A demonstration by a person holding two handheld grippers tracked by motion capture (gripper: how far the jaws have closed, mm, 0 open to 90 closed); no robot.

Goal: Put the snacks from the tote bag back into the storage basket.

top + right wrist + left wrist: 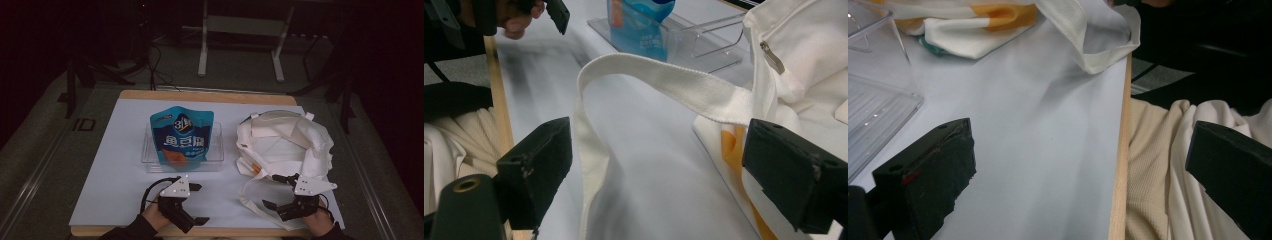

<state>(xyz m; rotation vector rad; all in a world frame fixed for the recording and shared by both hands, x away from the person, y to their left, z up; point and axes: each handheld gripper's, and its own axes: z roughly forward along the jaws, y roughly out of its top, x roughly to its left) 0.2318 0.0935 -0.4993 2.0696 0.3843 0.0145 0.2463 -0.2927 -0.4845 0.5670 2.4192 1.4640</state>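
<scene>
Tote bag (pixel 285 142): high view, cream, open, lying right of clear tray (pixel 150 159) holding blue snack pouch (pixel 181 136); right gripper (pixel 281 191) at its strap, left gripper (pixel 200 204) spread near table edge. Left gripper view: jaws wide, empty. Right gripper view: jaws spread, strap (pixel 664 82) arching between them, unpinched.

L gripper (pixel 199 204) fingers spread wide, R gripper (pixel 274 191) fingers spread too

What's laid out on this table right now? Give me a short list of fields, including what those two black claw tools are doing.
surface: white table with wooden edge
snack bag: blue, upright in clear tray
tote bag: cream cloth, right of tray, mouth open
bag strap: looped toward table's near edge, between the right tool's jaws
left gripper: open, holding nothing
right gripper: open, at strap, not clamped
</scene>
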